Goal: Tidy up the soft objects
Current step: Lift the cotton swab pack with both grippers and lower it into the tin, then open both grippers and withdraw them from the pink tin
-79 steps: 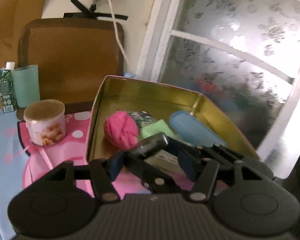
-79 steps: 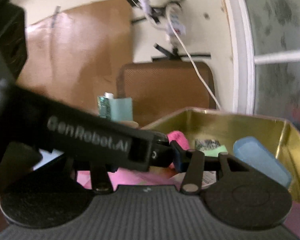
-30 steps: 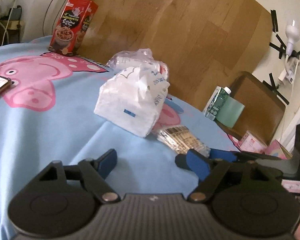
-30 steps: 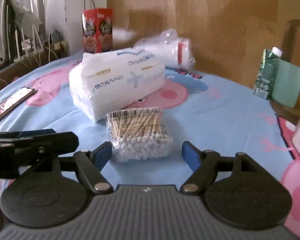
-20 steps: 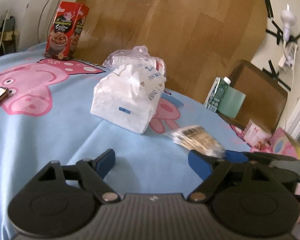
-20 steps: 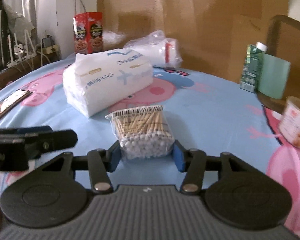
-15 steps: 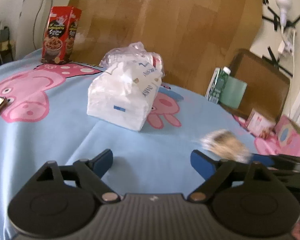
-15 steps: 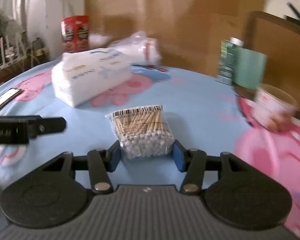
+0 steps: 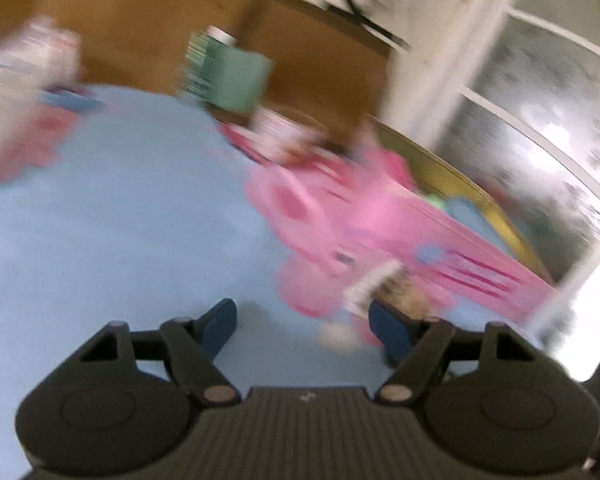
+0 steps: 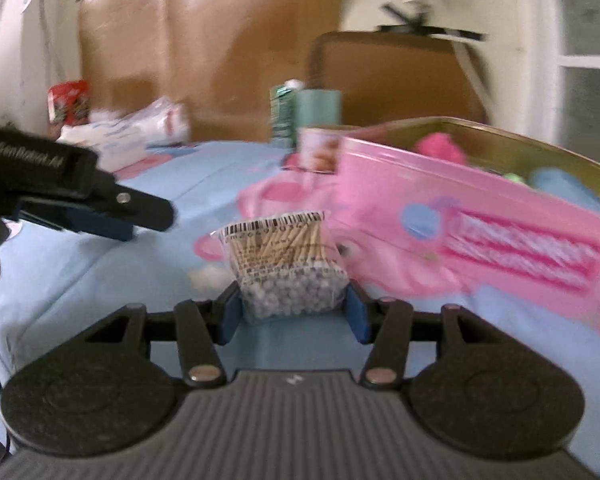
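Note:
My right gripper (image 10: 293,312) is shut on a clear bag of cotton swabs (image 10: 284,256), its blue pads pressing both sides, and holds it above the blue cloth in front of the pink tin box (image 10: 480,240). Inside the tin's gold interior lie a pink ball (image 10: 440,148) and a blue soft item (image 10: 560,184). My left gripper (image 9: 302,316) has nothing between its fingers and its jaws are closing. It also shows at the left of the right wrist view as the left gripper (image 10: 144,222). The left wrist view is blurred, with the swab bag (image 9: 384,280) just beyond the right finger and the tin (image 9: 440,232) behind.
A green carton (image 10: 284,114), a green cup (image 10: 318,108) and a snack tub (image 10: 318,148) stand left of the tin. A white tissue pack (image 10: 108,140) and a red box (image 10: 68,100) sit far left. A brown chair back (image 10: 396,76) and a window lie behind.
The right gripper closed on the swab bag and carried it right, from beside the tissue pack to the pink tin. The left gripper swung right too, and its jaws narrowed.

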### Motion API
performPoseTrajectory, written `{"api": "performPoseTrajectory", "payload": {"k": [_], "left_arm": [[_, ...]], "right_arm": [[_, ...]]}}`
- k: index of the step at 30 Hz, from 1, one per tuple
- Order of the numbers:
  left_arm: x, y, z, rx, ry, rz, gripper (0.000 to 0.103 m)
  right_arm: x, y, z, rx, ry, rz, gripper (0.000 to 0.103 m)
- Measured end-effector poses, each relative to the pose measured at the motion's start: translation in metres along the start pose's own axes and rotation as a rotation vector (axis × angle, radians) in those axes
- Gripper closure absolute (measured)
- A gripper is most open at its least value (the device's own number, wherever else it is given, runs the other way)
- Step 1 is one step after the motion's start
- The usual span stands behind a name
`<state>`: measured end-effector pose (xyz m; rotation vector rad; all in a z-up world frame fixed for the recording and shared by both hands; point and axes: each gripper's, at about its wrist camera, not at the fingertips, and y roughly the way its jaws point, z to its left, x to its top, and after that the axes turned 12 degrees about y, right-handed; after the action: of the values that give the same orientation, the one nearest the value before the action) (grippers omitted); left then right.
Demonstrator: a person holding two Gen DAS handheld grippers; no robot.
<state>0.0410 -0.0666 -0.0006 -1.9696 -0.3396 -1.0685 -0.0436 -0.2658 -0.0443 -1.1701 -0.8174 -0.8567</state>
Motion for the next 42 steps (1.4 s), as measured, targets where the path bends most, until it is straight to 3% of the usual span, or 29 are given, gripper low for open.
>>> {"api": "performPoseTrajectory", "payload": {"k": [2,5,10,14,17,23,29,33,35,37,42], "left_arm": [[0.002,0.012,-0.017,-0.061,0.027,0.042,0.038],[0.000,0.022,-0.037,-0.070,0.076,0.060,0.038],[0.005,0.033,-0.053,-0.103,0.093,0.090,0.047],[0.009,0.040,-0.066,-0.106,0.125,0.102,0.053],[0.020,0.036,-0.075,-0.139,0.137,0.075,0.056],[0.057,0.031,-0.113,-0.152,0.274,-0.041,0.056],[0.095,0.070,-0.138,-0.135,0.329,-0.047,0.050],[0.100,0.092,-0.139,-0.057,0.310,-0.049,0.046],[0.100,0.095,-0.133,-0.064,0.274,-0.053,0.046],[0.099,0.096,-0.128,-0.055,0.267,-0.060,0.043],[0.096,0.092,-0.121,-0.041,0.251,-0.062,0.041]], "right_arm": [[-0.009,-0.010,-0.007,-0.015,0.025,-0.029,0.044],[-0.016,-0.017,-0.011,-0.013,0.021,-0.053,0.034],[-0.019,-0.013,-0.013,0.004,0.011,-0.078,0.032],[-0.024,-0.022,-0.016,0.008,0.002,-0.101,0.053],[-0.021,-0.033,-0.023,0.005,0.039,-0.151,0.054],[0.006,-0.046,-0.033,-0.048,0.051,-0.318,0.054],[0.052,-0.016,-0.063,-0.199,0.055,-0.339,0.054],[0.087,0.031,-0.108,-0.332,0.114,-0.200,0.050],[0.092,0.042,-0.121,-0.363,0.145,-0.182,0.030],[0.088,0.042,-0.123,-0.378,0.139,-0.208,0.023],[0.071,0.022,-0.117,-0.357,0.171,-0.280,0.024]]}}
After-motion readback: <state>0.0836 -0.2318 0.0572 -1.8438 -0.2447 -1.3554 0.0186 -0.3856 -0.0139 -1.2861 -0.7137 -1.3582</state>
